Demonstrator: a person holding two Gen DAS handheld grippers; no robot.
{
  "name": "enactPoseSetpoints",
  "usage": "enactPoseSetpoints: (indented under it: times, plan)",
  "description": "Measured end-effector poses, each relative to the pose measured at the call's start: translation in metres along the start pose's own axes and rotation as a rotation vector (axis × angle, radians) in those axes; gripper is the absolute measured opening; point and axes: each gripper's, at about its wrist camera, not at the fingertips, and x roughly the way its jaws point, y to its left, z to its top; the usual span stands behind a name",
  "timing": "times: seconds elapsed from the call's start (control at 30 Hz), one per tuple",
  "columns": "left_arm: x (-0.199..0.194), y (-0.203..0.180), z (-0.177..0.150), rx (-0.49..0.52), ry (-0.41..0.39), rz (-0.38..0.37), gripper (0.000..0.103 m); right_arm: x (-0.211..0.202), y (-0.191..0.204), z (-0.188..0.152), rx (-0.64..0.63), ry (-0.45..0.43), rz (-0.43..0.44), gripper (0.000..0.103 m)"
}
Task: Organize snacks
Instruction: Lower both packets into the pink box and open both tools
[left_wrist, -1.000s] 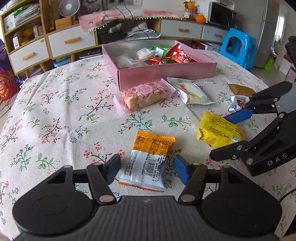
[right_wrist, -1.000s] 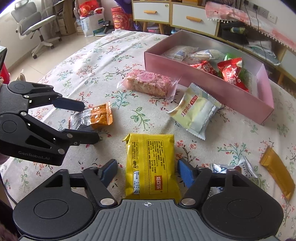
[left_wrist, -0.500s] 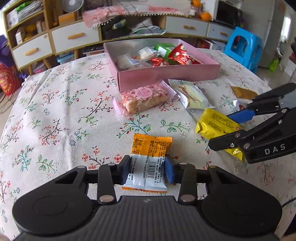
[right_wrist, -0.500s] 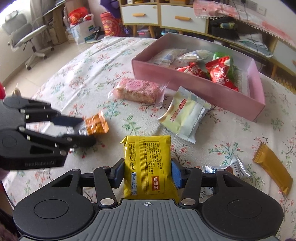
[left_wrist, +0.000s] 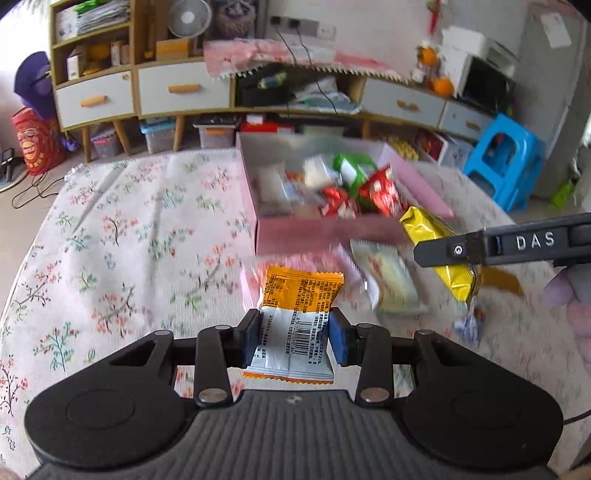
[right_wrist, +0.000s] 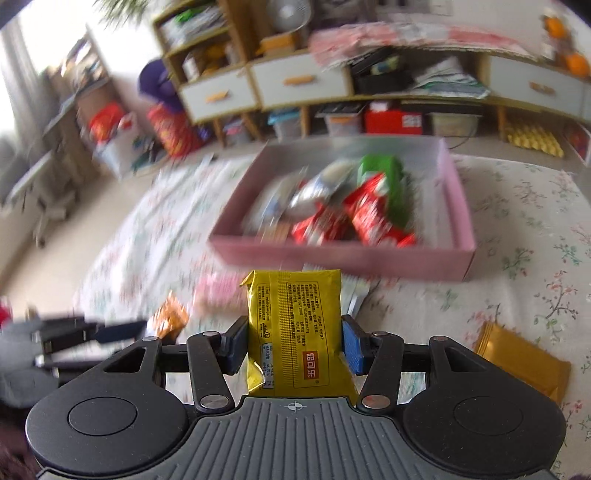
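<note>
Left gripper (left_wrist: 294, 338): fingers pinched on the white lower half of an orange-and-white snack packet (left_wrist: 295, 321), one blue pad against each long side; the packet's orange end pointed ahead toward the box, and the packet was carried clear of the cloth.

Right gripper (right_wrist: 294, 345): fingers pinched on a yellow snack packet (right_wrist: 295, 332), pads against both long sides, printed back facing the camera, top edge upward. In the left wrist view the same packet (left_wrist: 439, 254) hung beside the box's near right corner, under the right gripper's black arm marked "DAS".

Pink box (right_wrist: 461, 206): open, shallow, set toward the far edge of the surface. Contents: red packets (right_wrist: 373, 218), a green packet (right_wrist: 384, 177), and pale or silver wrappers, blurred, heaped toward the box's middle and right.

Surface (left_wrist: 129, 236): covered by a floral cloth.

Loose items on the cloth, near side of the box:
- pale cream packet (left_wrist: 391, 280), just beside the box's front wall;
- pink-wrapped bar (right_wrist: 218, 291), blurred, between box and left gripper;
- gold-brown packet (right_wrist: 524, 362), toward the right edge of the surface, well apart from the box;
- small silver wrapper (left_wrist: 467, 325), near the yellow packet's lower end.

Background: a sideboard with white drawers (left_wrist: 181, 88); a blue plastic stool (left_wrist: 506, 158) on the floor, right.
</note>
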Motion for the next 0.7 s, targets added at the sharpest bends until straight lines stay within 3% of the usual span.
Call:
enactPoseSetpoints:
  times: [0.2,0.43,0.7]
  plan:
    - [0.005,-0.001,0.031,-0.062,-0.079,0.022,0.036,-0.001,-0.022,0.026,0.081,-0.112,0.001,0.050]
    - [0.017,0.004,0.051,-0.179,-0.117,0.027,0.036,0.003,-0.056,0.046,0.211,-0.209,0.014,0.050]
    - [0.052,0.002,0.075,-0.177,-0.127,0.041,0.036,0.024,-0.081,0.054,0.262,-0.237,-0.018,0.050]
